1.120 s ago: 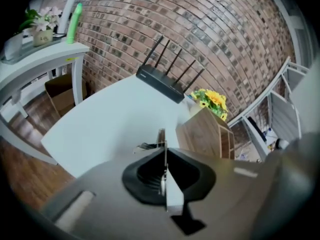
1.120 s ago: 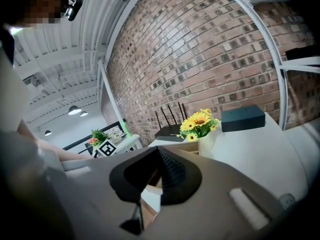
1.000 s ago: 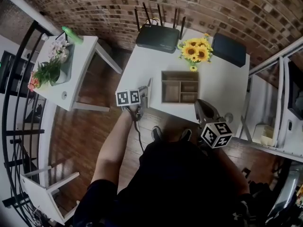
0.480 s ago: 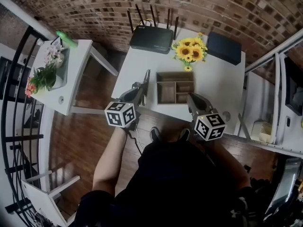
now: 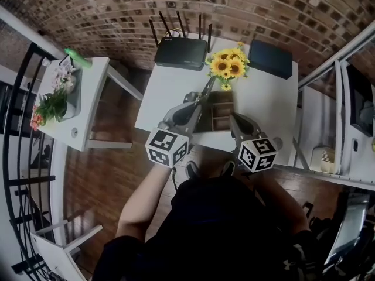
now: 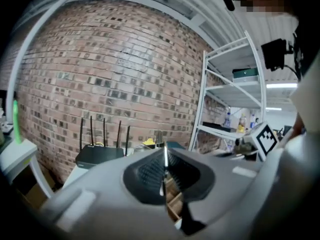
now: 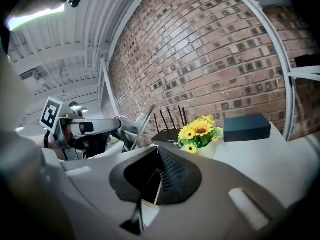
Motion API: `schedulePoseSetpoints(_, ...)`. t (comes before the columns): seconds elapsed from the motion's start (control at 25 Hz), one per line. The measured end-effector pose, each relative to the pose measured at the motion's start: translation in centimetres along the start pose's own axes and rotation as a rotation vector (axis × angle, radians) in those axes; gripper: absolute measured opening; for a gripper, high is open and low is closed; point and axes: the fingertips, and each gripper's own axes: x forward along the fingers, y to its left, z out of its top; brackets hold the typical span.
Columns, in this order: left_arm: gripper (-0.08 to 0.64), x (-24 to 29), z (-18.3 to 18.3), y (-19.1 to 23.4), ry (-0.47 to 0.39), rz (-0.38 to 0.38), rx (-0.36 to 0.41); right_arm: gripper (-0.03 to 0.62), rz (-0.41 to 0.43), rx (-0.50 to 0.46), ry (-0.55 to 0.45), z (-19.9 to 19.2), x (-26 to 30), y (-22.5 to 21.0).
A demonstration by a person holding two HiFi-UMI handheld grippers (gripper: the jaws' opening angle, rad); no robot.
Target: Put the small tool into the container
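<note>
My left gripper (image 5: 198, 102) is shut on the small tool (image 5: 207, 88), a thin flat metal strip that sticks out past its tips. The tool points toward the sunflowers and hangs over the left part of the wooden divided container (image 5: 223, 108) on the white table (image 5: 166, 88). In the left gripper view the tool (image 6: 165, 158) shows edge-on between the closed jaws, with the container (image 6: 173, 200) below. My right gripper (image 5: 234, 122) is shut on nothing at the container's near right corner. From the right gripper view I see the left gripper (image 7: 125, 126) and the tool (image 7: 142, 120) raised.
A black router (image 5: 180, 52), a vase of sunflowers (image 5: 227, 67) and a dark box (image 5: 269, 58) stand along the table's far edge by the brick wall. A side table (image 5: 88, 107) with a potted plant (image 5: 54, 102) is at the left. Metal shelving (image 5: 345, 116) is at the right.
My left gripper has swung right and forward with the tool, from the table's left edge to above the container. My right gripper has shifted slightly left toward the container.
</note>
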Motion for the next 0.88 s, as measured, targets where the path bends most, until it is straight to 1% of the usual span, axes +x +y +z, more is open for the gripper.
schedulePoseSetpoints(0.12,0.009,1.7,-0.3,-0.9,0.011,-0.018,0.023,0.011,-0.015,0.002,-0.007,0.1,-0.7,-0.5)
schedulePoseSetpoints(0.24,0.009,3.0,-0.2,-1.6,0.0,-0.041,0.033,0.011,-0.037,0.014,-0.015,0.0,-1.4,-1.3)
schedulePoseSetpoints(0.4,0.009,4.3,-0.6,-2.3,-0.002,-0.062,0.07,0.011,-0.061,0.027,-0.012,-0.5,-2.3,-2.3)
schedulePoseSetpoints(0.52,0.009,4.9,-1.6,-2.3,0.019,-0.052,0.089,0.011,-0.075,0.035,-0.009,-0.7,-2.8,-2.8)
schedulePoseSetpoints(0.68,0.009,5.0,-3.7,-1.6,0.057,-0.029,0.092,0.011,-0.089,0.043,-0.003,-1.1,-3.2,-3.3)
schedulePoseSetpoints(0.88,0.009,4.5,-6.4,-0.6,0.106,0.003,0.123,0.011,-0.085,0.048,0.014,-1.6,-3.0,-3.2)
